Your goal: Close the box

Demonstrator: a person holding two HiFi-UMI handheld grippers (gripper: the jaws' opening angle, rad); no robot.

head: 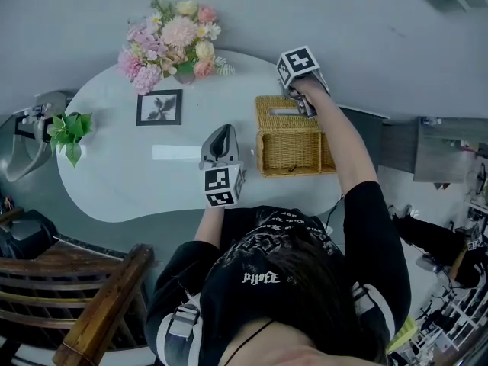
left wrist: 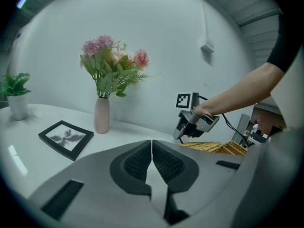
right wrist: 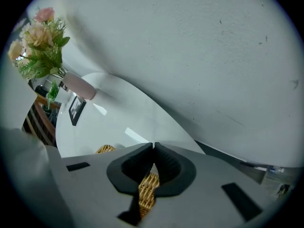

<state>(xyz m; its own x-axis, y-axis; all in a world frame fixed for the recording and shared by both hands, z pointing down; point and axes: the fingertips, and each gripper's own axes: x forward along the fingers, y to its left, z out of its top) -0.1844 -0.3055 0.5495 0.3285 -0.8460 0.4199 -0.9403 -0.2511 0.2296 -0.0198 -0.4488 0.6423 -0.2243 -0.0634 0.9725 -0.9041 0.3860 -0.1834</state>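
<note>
The right gripper is clamped on the far edge of the open woven lid of the tan rectangular wicker box, which sits at the right end of the white oval counter. The left gripper hovers nearby, jaws together and empty. The closing step looks barely begun; next, the lid needs swinging down flat.

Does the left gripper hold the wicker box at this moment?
No, the left gripper has its jaws together with nothing between them, and the wicker box lies off to its side.

Tan woven box, glossy white table
</note>
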